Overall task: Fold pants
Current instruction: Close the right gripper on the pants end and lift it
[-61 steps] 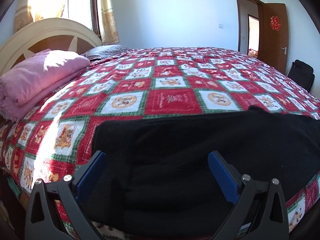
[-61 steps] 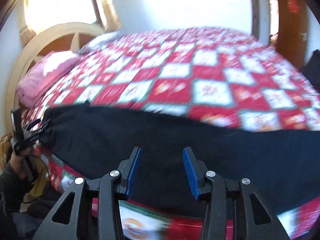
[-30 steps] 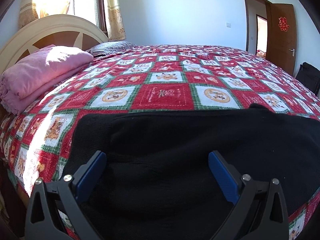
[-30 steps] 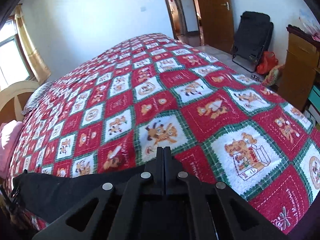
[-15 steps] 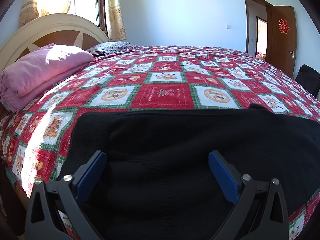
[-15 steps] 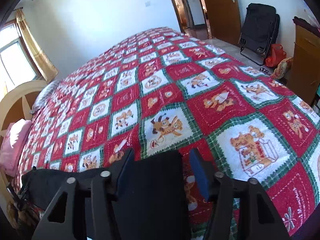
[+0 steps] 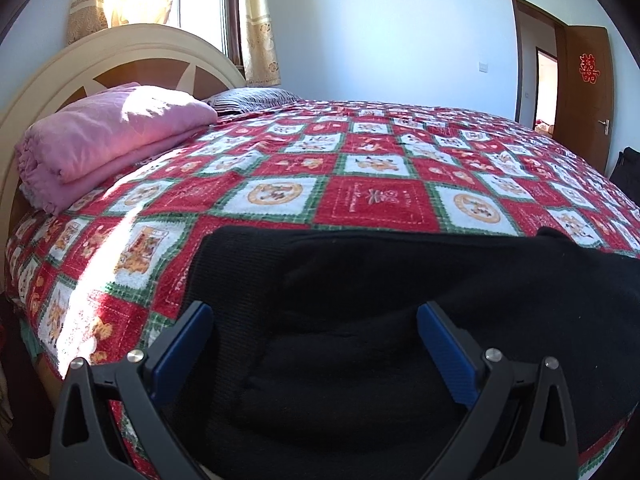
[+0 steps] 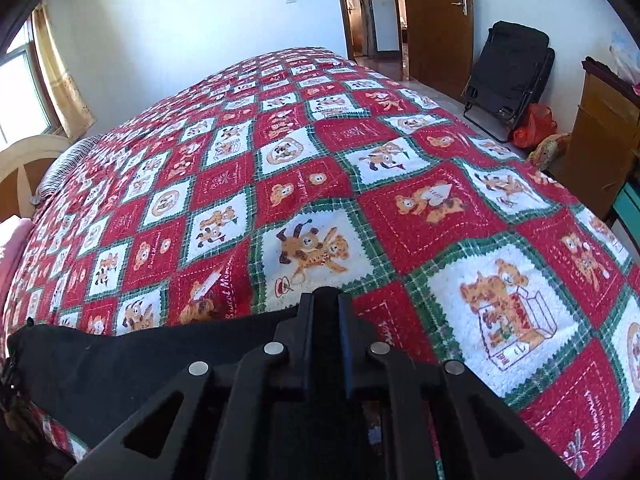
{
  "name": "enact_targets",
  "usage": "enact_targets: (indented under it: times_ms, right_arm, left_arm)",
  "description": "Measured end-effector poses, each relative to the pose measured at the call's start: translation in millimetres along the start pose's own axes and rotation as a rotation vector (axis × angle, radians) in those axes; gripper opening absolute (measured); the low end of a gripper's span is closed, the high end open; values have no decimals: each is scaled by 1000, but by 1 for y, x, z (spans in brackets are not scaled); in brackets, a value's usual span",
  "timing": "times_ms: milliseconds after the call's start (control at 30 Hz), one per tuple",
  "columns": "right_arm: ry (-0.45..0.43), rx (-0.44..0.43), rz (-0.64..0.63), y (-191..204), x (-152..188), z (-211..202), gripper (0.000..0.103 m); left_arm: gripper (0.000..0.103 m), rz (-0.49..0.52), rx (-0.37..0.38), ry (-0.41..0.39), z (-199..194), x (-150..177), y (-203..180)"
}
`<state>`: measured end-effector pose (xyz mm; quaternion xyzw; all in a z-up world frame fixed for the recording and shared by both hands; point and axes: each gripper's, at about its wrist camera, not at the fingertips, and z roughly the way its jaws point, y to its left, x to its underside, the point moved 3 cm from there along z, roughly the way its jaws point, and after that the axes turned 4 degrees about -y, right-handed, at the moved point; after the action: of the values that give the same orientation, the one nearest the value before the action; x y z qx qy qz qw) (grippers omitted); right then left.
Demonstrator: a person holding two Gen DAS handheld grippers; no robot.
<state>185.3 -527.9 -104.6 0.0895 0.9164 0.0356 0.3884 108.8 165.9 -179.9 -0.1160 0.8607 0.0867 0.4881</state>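
Black pants (image 7: 400,312) lie flat along the near edge of the bed. In the left wrist view my left gripper (image 7: 316,328) is open, its blue pads wide apart over the waistband end, holding nothing. In the right wrist view the pants (image 8: 120,364) stretch away to the left. My right gripper (image 8: 326,300) is shut, its jaws pressed together on the black fabric at the leg end of the pants, low over the bedspread.
A red, white and green checked bedspread (image 8: 360,184) covers the bed. A folded pink blanket (image 7: 104,136) and a striped pillow (image 7: 252,98) lie by the headboard (image 7: 120,56). A black folding chair (image 8: 508,76) and wooden cabinet (image 8: 608,136) stand past the bed's foot.
My right gripper, open half a second ago, has shut on the leg end of the pants. My left gripper stays open over the waistband, nearly still.
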Motion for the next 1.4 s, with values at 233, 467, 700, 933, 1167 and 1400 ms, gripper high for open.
enact_targets:
  times_ms: [233, 467, 700, 933, 1167, 1400]
  right_arm:
    - [-64, -15, 151, -30, 12, -52, 49]
    - [-32, -97, 197, -28, 46, -80, 49]
    - [30, -66, 195, -20, 54, -73, 49]
    - [-40, -138, 274, -27, 58, -65, 39]
    - [-59, -169, 303, -27, 59, -69, 14]
    - [-146, -169, 255, -5, 50, -92, 14]
  left_arm:
    - [103, -6, 10, -9, -6, -5, 0]
    - [103, 9, 46, -20, -11, -7, -13]
    - [103, 18, 48, 4, -4, 1, -14]
    - [103, 17, 50, -1, -4, 2, -14]
    - [103, 17, 52, -1, -4, 2, -14]
    - [103, 18, 52, -1, -3, 2, -14]
